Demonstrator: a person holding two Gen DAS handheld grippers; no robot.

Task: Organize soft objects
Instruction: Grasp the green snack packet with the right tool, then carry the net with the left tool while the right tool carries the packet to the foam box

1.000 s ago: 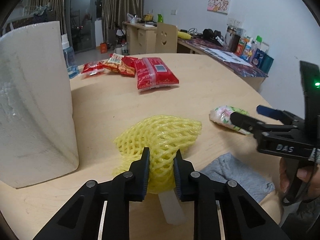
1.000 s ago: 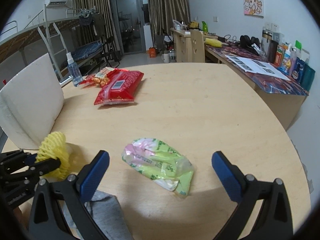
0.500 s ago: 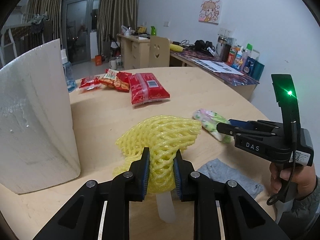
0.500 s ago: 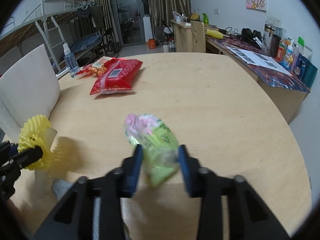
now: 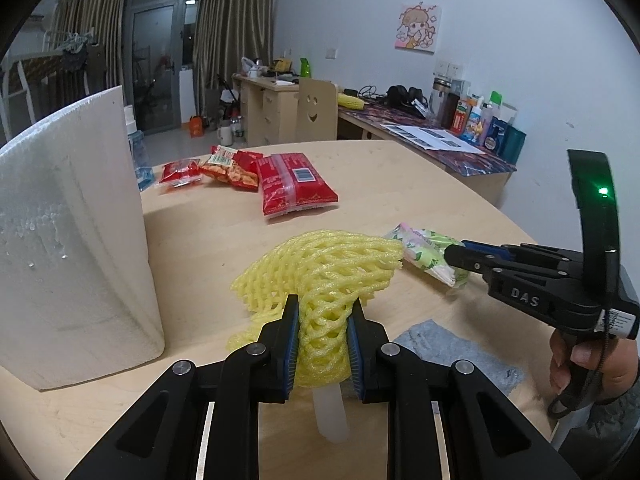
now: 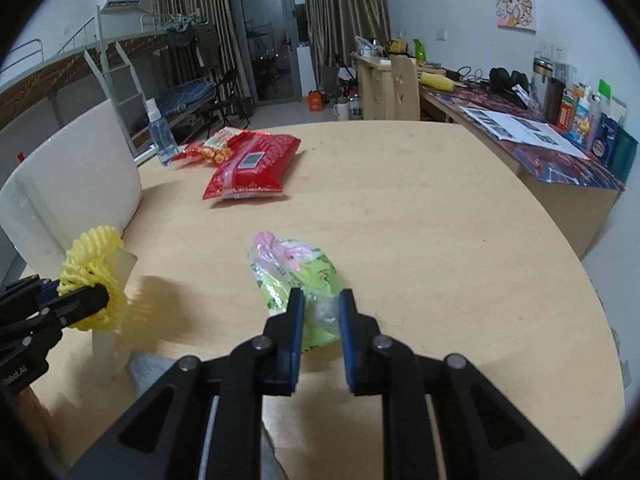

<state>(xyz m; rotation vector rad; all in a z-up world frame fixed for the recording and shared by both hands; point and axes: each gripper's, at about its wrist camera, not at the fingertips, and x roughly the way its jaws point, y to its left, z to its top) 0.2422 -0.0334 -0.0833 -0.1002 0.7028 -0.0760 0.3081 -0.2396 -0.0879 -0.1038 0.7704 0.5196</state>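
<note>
Yellow foam net (image 5: 320, 276) pinched in left gripper (image 5: 323, 350) jaws, clear of worktop (image 6: 420, 220). Right gripper (image 6: 319, 330) jaws closed on green packet (image 6: 296, 276) tail. Lift slowly; thin film may slip. Keep loads apart.

So on the counter (image 6: 440, 240): foam block (image 5: 68, 240) stands at the left, snack packs (image 5: 244, 172) lie behind at the far side, tissue pack (image 6: 296, 276) sits mid-counter, cloth (image 5: 452, 344) at the near edge, foam net (image 5: 320, 268) between block and tissue pack.
</note>
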